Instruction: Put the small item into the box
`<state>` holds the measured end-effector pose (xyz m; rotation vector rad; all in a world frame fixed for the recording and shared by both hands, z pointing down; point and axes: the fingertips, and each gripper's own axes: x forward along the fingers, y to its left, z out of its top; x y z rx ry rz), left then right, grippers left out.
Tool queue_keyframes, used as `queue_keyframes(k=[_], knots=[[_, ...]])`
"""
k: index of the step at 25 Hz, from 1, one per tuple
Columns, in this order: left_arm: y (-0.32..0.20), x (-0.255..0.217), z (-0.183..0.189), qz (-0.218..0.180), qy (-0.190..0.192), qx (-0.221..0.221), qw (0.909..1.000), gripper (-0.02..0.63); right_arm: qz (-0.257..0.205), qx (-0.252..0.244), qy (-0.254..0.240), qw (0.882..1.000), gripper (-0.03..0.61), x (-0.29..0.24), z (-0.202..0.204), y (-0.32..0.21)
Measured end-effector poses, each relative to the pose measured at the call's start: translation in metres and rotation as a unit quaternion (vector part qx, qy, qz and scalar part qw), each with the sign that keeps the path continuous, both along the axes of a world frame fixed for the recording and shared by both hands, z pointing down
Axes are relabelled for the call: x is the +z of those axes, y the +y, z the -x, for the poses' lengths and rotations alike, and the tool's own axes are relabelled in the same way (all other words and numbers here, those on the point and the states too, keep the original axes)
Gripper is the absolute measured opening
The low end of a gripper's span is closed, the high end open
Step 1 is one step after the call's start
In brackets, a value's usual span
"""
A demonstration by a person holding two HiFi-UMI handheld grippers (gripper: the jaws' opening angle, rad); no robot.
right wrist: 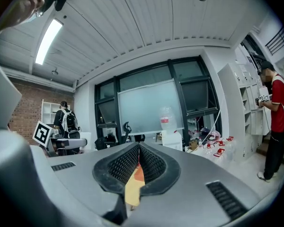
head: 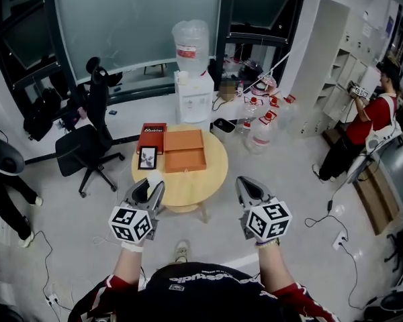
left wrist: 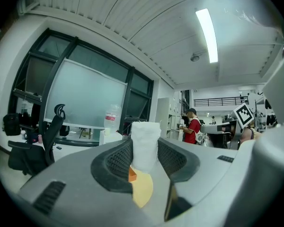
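White, soft-looking small item [left wrist: 145, 143]: pinched upright between the pads of the left claw [head: 150, 186], whose jaws stand fairly wide on it. It is carried in the air, seen against the near left rim of the worktop and short of the box. Right claw [head: 246, 184]: jaws pressed together with nothing between them, level with the left one and well apart from it. Worktop [head: 188, 188]: round, pale wood, just beyond both claws. Orange box [head: 185, 160]: open, hollow side up, near the worktop's middle, with nothing visible inside. Its flat orange lid [head: 183, 140] lies touching its far side. Left of the box: a small dark-framed picture [head: 148, 157], and beyond that a flat red case [head: 152, 134]. Farther off: a water dispenser [head: 193, 94], and a black office chair [head: 87, 143] to the left. Status, as judged: the pick-up is done. The carry across the worktop, the lowering into the open box and the release are left.
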<state>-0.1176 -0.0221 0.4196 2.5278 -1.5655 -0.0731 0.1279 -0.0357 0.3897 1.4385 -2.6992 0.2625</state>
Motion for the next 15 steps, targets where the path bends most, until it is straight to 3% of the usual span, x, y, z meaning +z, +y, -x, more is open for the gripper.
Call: queue_keyframes(k=[15], knots=[[-0.092, 0.009, 0.032, 0.007, 0.007, 0.009, 0.9999, 0.170, 0.005, -0.009, 0.030, 1.000, 0.028, 0.005, 0.041, -0.090]])
